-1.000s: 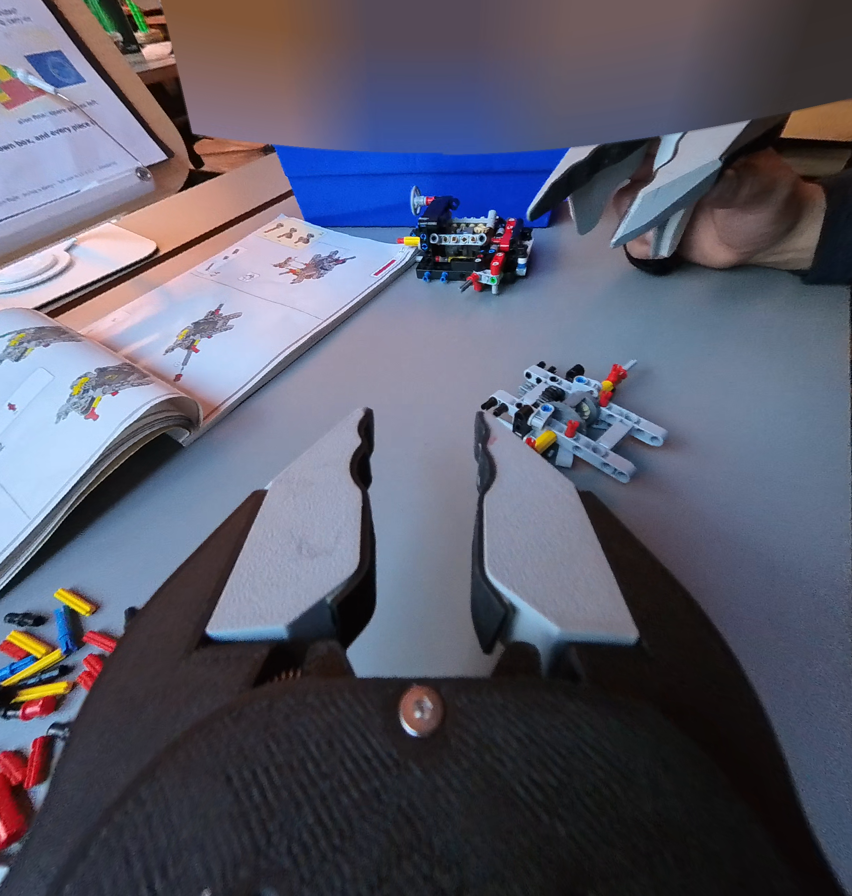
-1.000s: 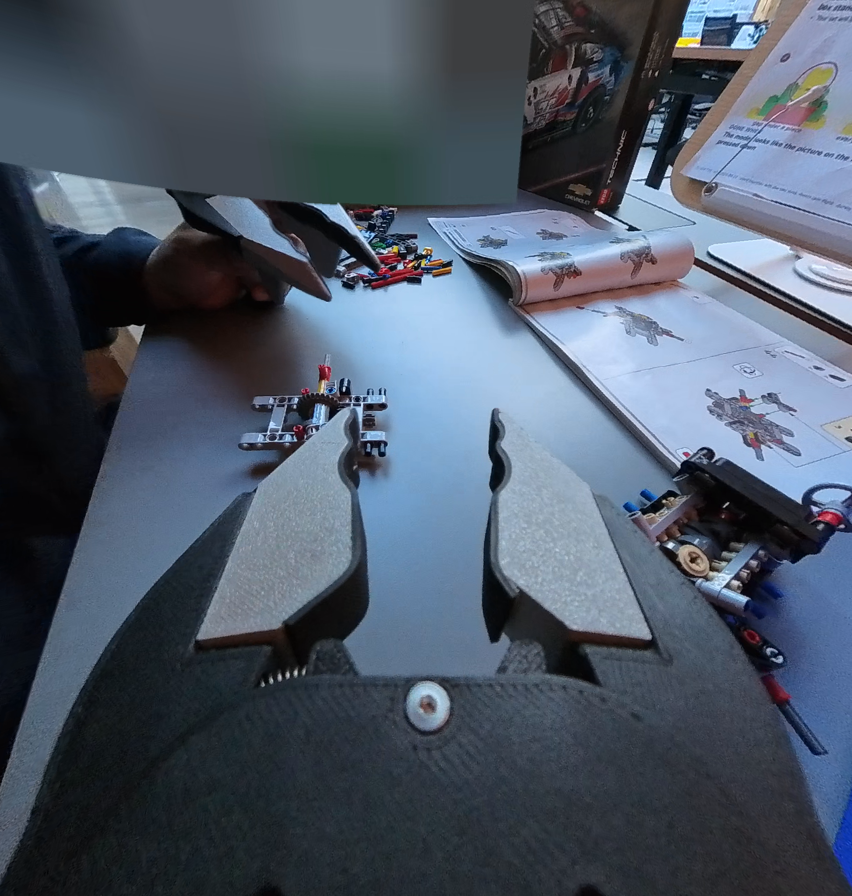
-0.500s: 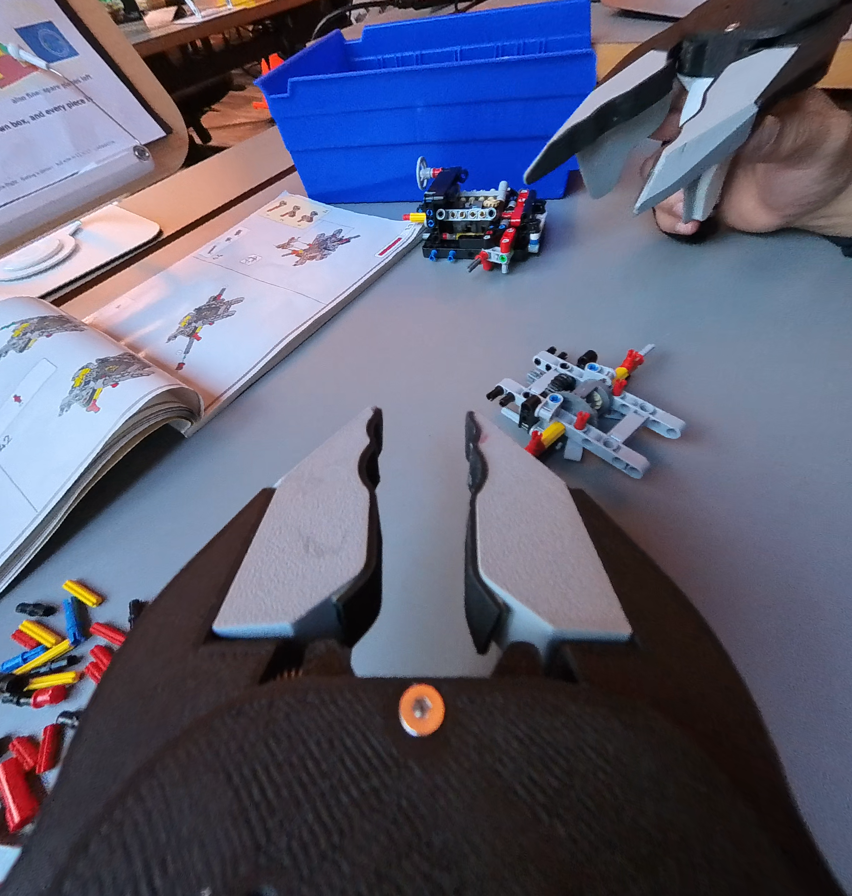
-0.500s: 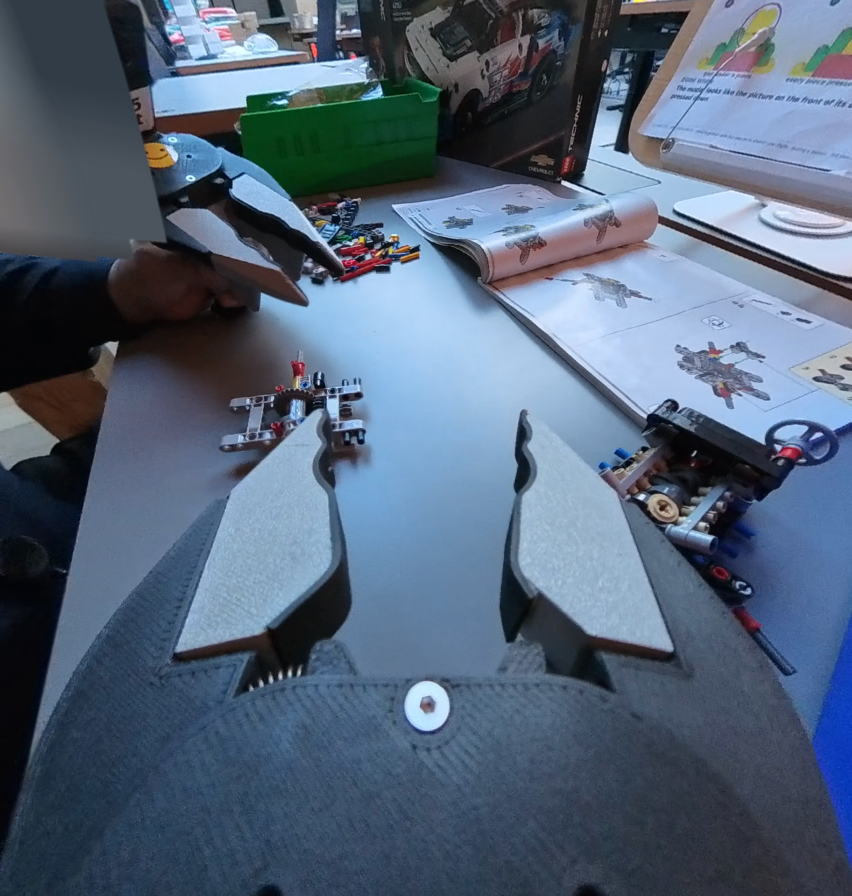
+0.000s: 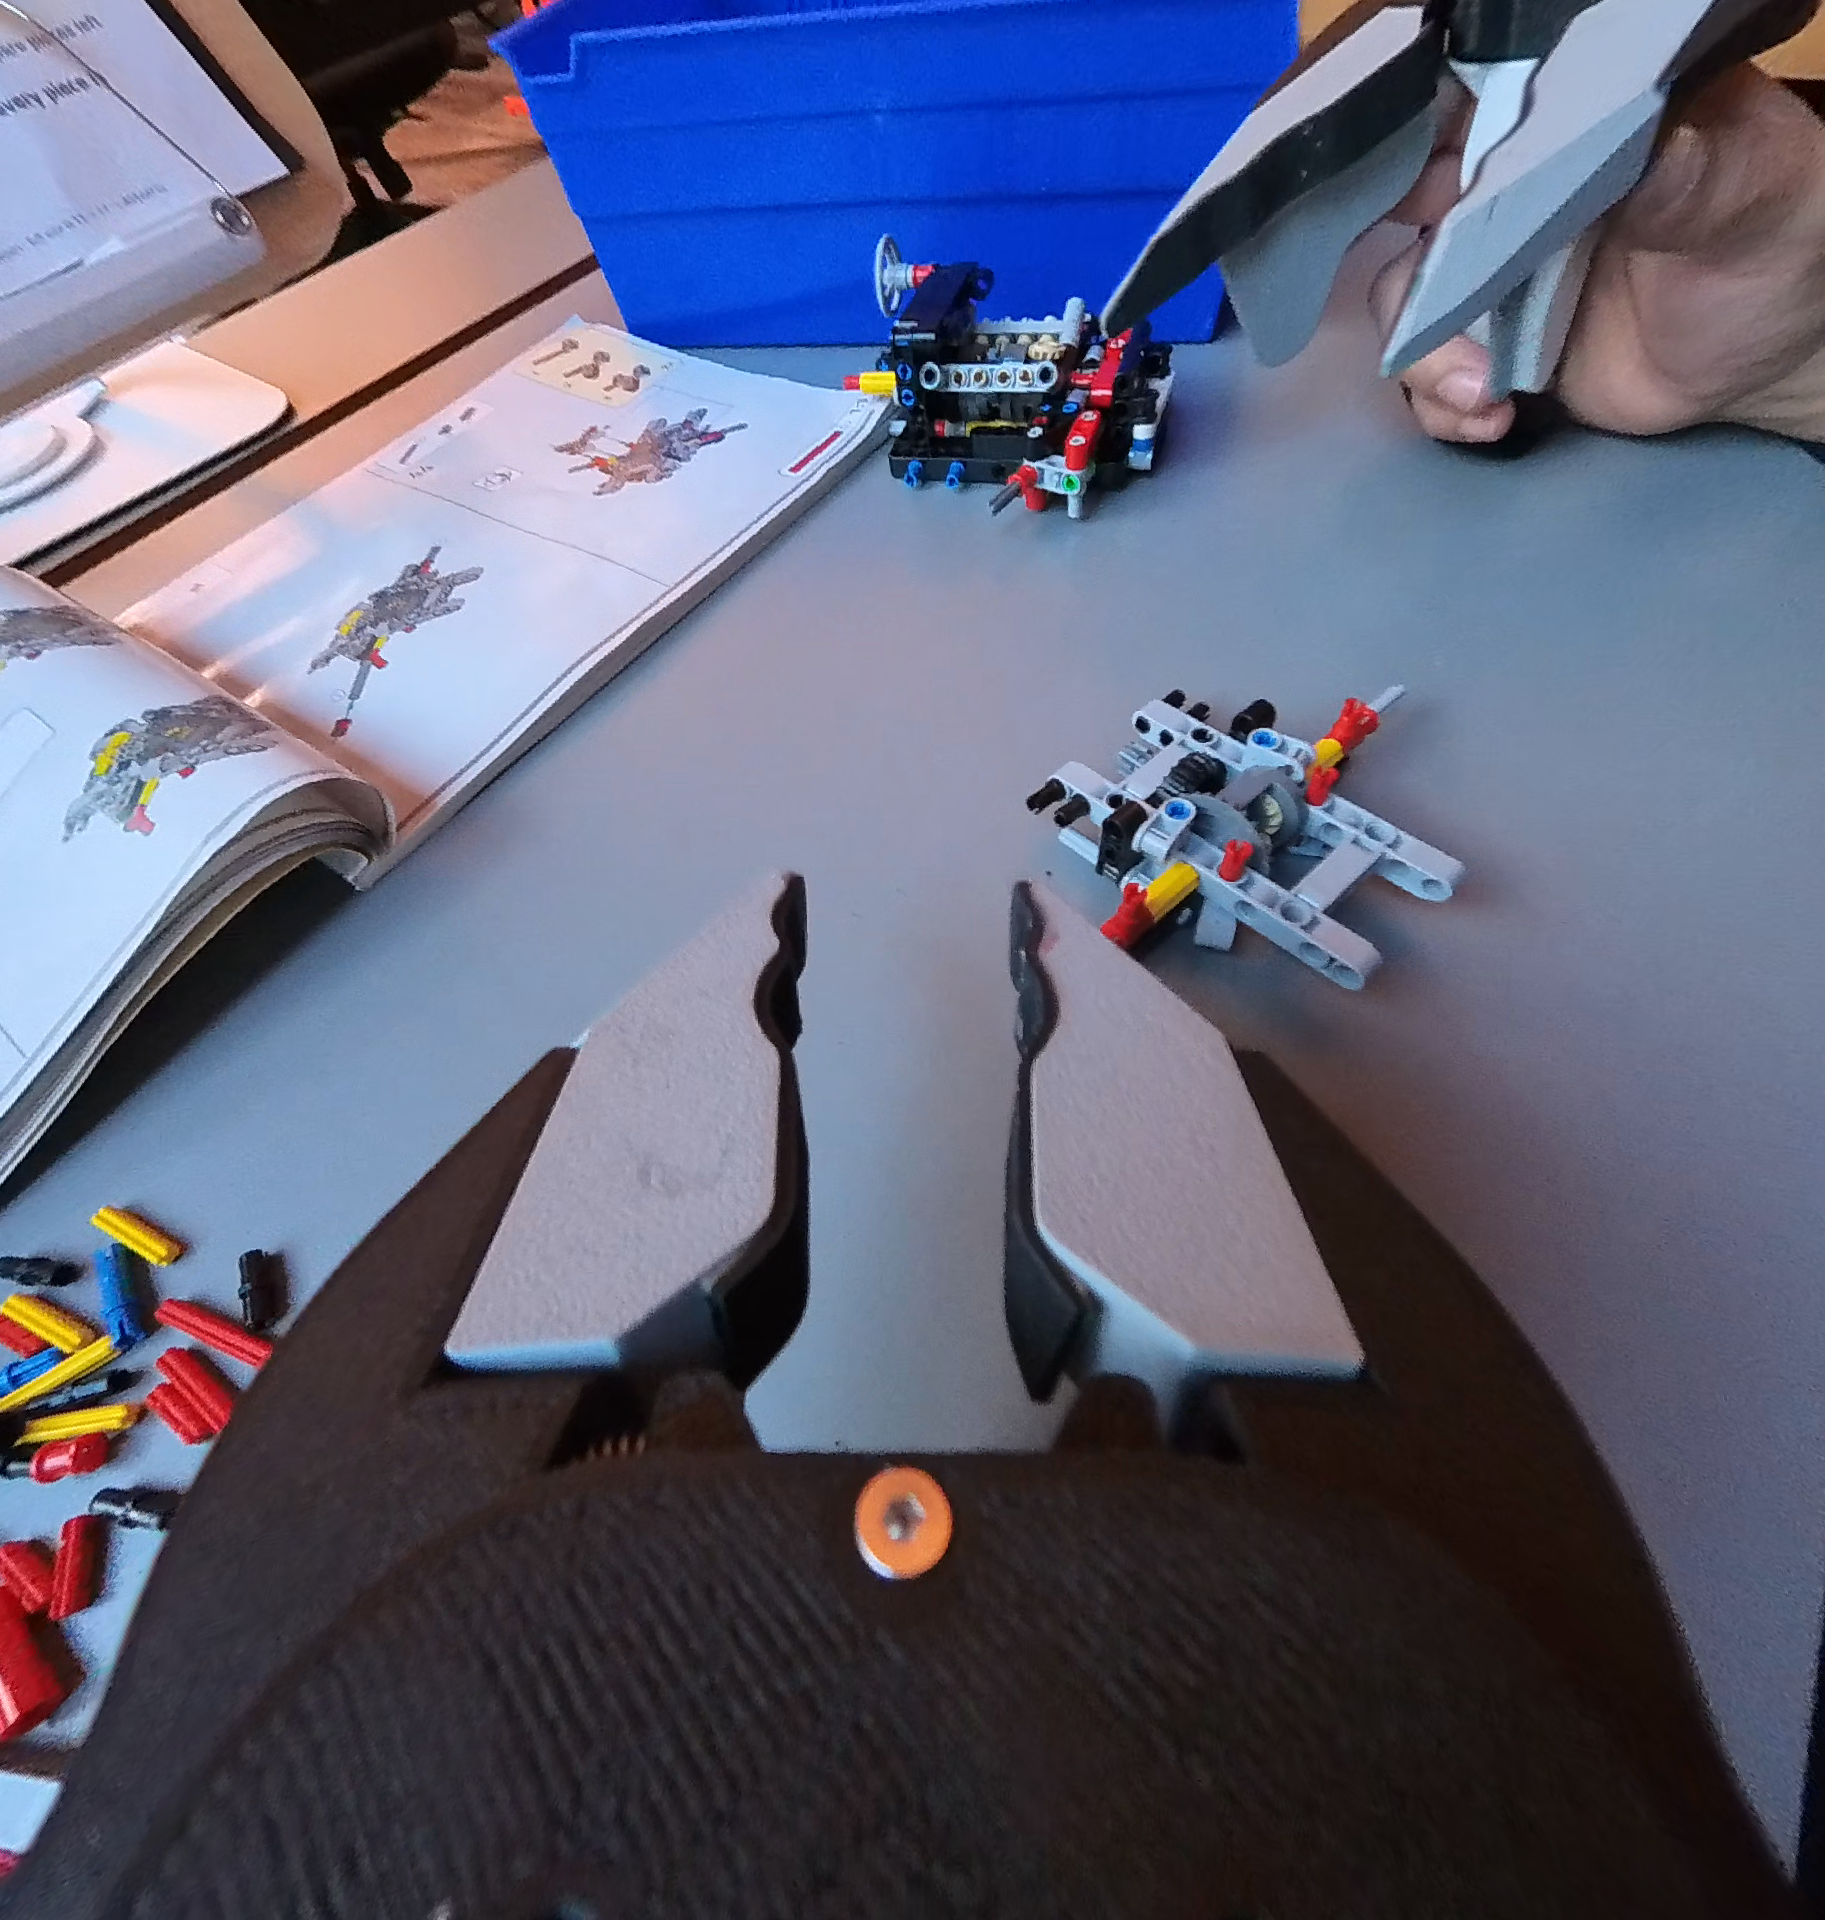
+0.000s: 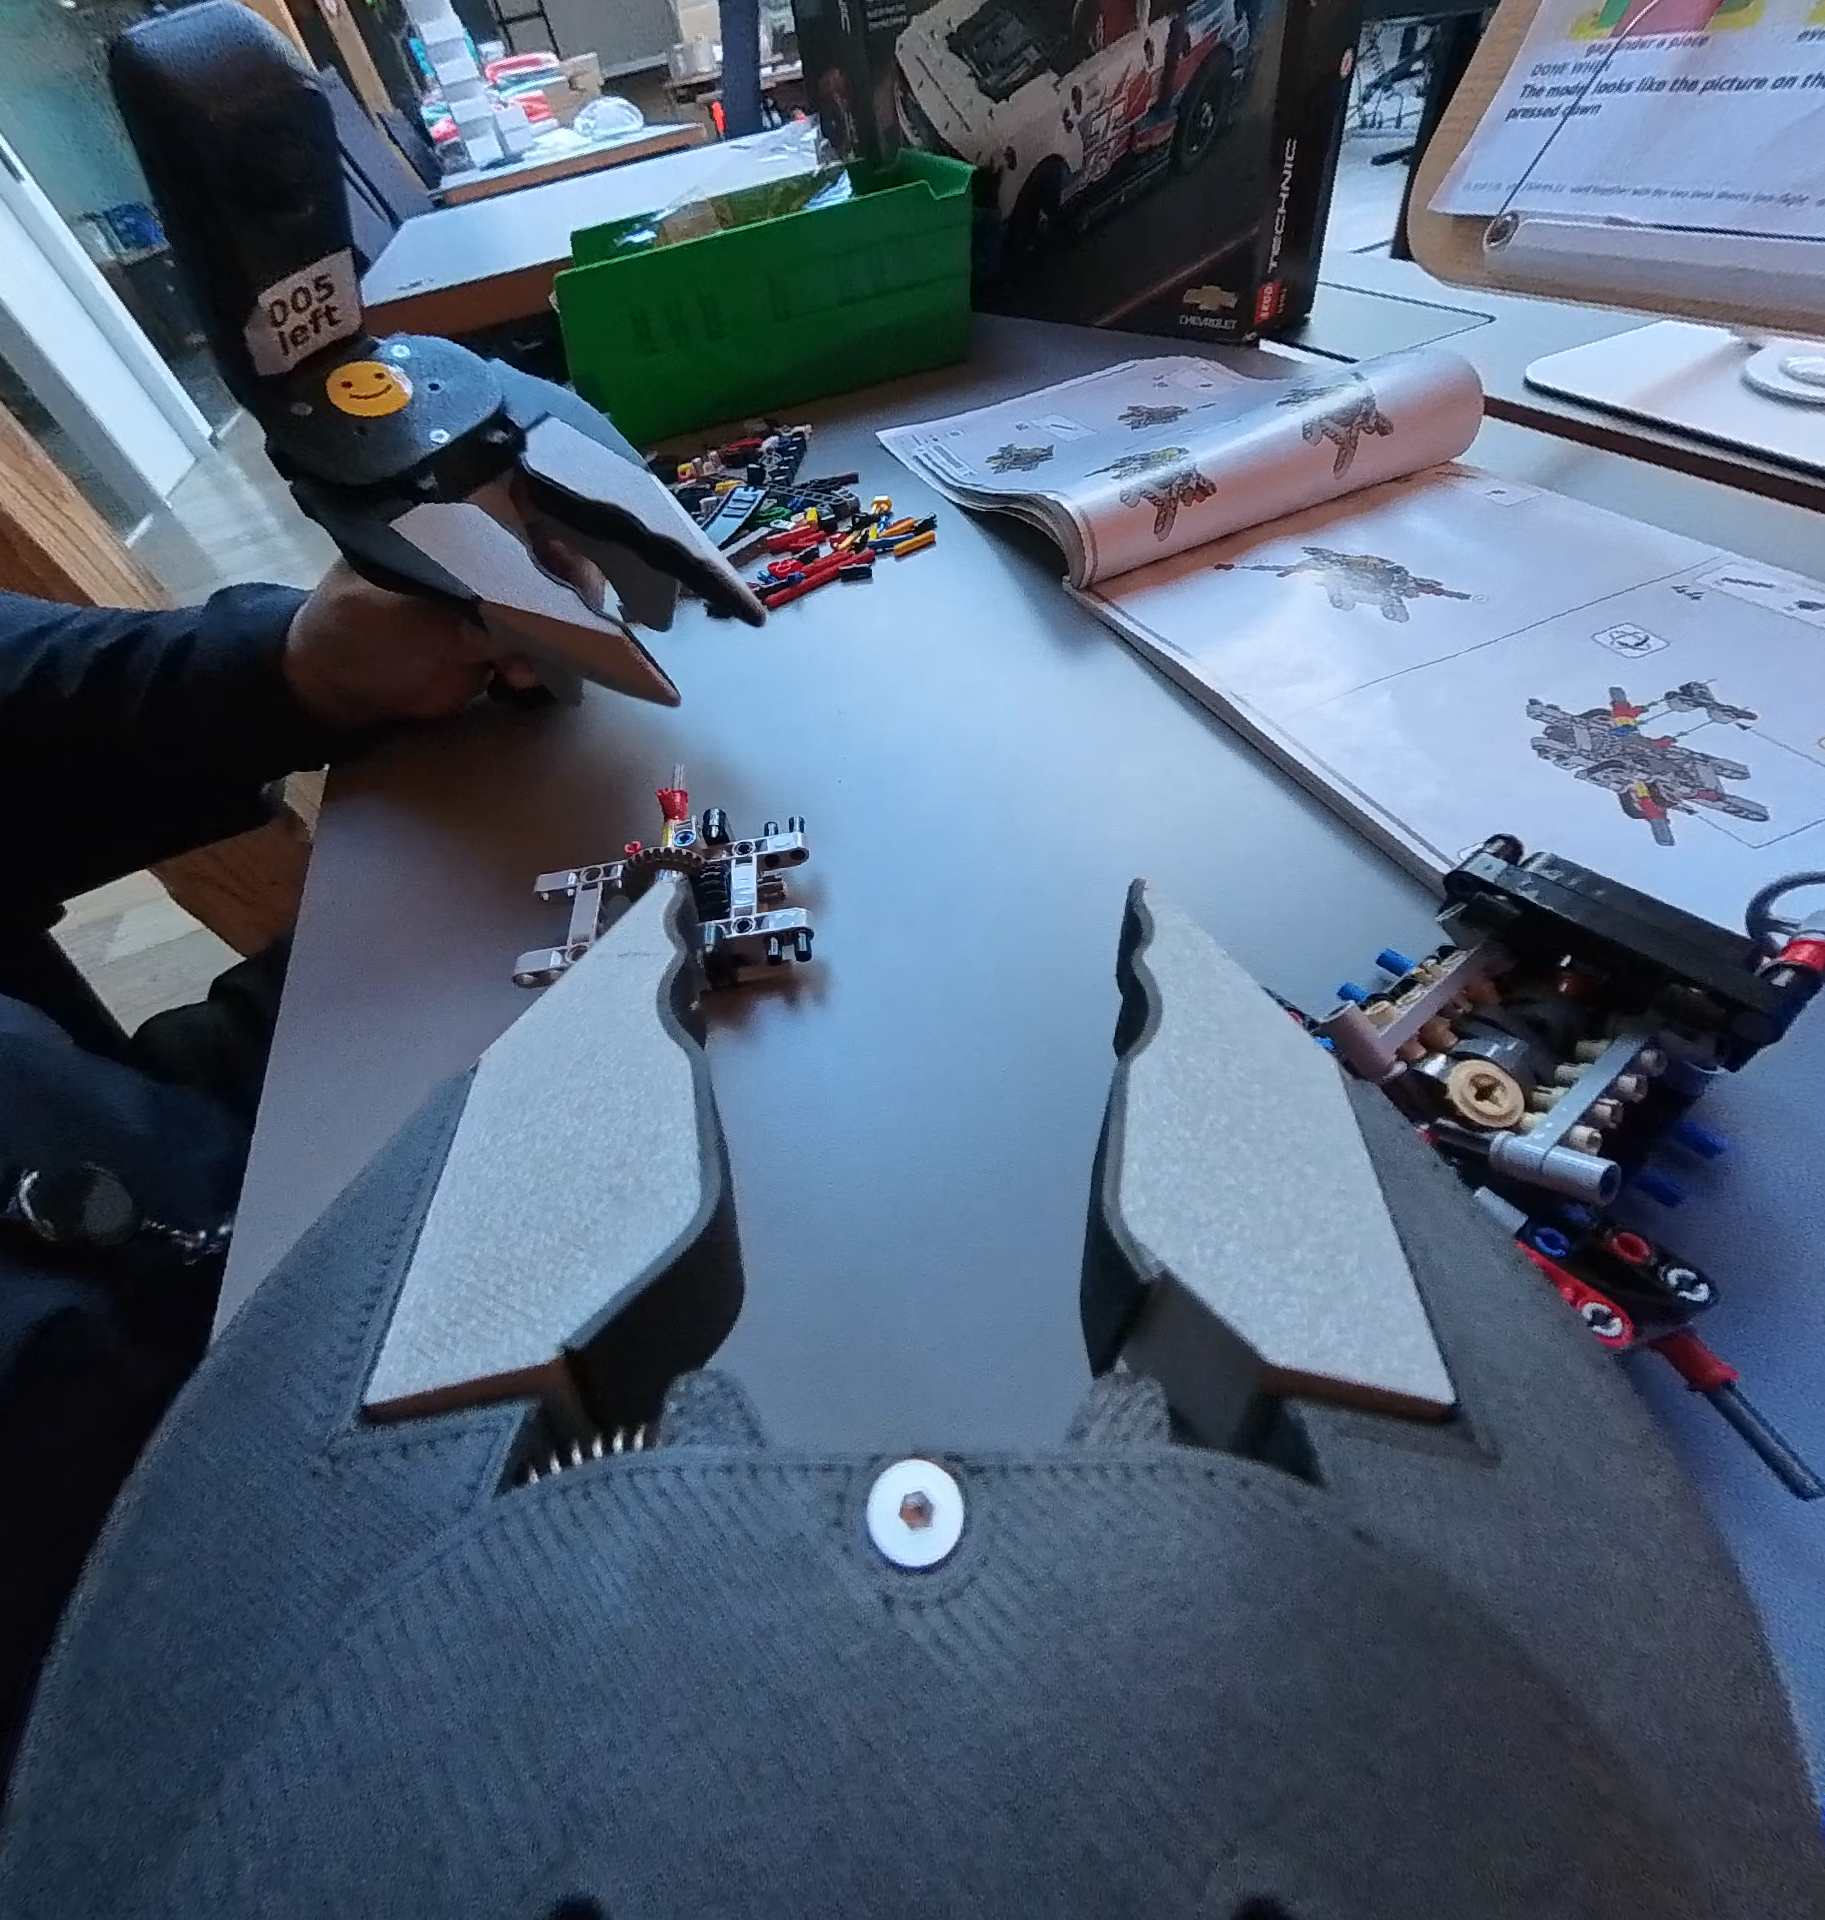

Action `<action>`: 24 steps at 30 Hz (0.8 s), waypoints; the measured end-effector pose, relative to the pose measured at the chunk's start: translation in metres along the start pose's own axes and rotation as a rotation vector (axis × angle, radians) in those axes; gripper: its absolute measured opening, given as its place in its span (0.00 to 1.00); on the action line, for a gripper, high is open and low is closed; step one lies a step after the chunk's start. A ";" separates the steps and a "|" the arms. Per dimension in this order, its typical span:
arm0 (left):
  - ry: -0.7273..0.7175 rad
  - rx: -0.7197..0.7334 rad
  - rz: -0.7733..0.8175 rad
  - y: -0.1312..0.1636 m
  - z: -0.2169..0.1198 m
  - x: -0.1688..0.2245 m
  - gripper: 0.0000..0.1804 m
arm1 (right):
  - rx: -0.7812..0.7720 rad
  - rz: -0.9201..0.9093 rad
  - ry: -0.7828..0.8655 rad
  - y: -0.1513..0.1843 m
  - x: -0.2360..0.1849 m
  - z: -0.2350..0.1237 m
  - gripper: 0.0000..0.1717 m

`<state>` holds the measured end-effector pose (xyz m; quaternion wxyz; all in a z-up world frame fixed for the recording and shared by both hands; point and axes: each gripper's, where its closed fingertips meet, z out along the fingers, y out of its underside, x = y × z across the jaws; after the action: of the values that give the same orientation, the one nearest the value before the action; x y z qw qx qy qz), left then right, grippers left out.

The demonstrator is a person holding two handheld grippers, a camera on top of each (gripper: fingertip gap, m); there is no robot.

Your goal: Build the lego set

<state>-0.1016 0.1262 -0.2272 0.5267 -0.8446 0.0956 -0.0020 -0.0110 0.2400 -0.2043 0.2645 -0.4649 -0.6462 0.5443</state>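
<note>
Workshop or lab bench for brick-model building. Grey table (image 6: 970, 748) as landmark: open manual (image 5: 388, 582) along its edge, loose coloured pins (image 5: 87, 1351) by manual, two part-built models (image 5: 1022, 405) (image 5: 1251, 831) mid-table. Blue bin (image 5: 887, 135) and green bin (image 6: 762, 291) at opposite ends, kit box (image 6: 1095, 156) beside green bin. Instruction sheet on stand (image 6: 1666, 135) behind manual. More tables (image 6: 575, 156) beyond.
</note>
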 end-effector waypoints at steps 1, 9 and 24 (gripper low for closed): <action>0.004 -0.005 -0.002 0.001 0.001 0.000 0.21 | 0.002 0.004 -0.004 0.000 0.000 0.000 0.46; 0.057 -0.007 -0.026 0.001 0.001 0.004 0.18 | 0.004 0.021 -0.036 -0.001 0.000 0.000 0.45; 0.049 -0.014 -0.019 0.001 0.002 0.004 0.17 | 0.016 0.023 -0.035 -0.003 0.001 -0.002 0.45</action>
<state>-0.0980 0.1267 -0.2295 0.5182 -0.8489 0.1006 -0.0271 -0.0106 0.2417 -0.2013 0.2508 -0.4604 -0.6410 0.5606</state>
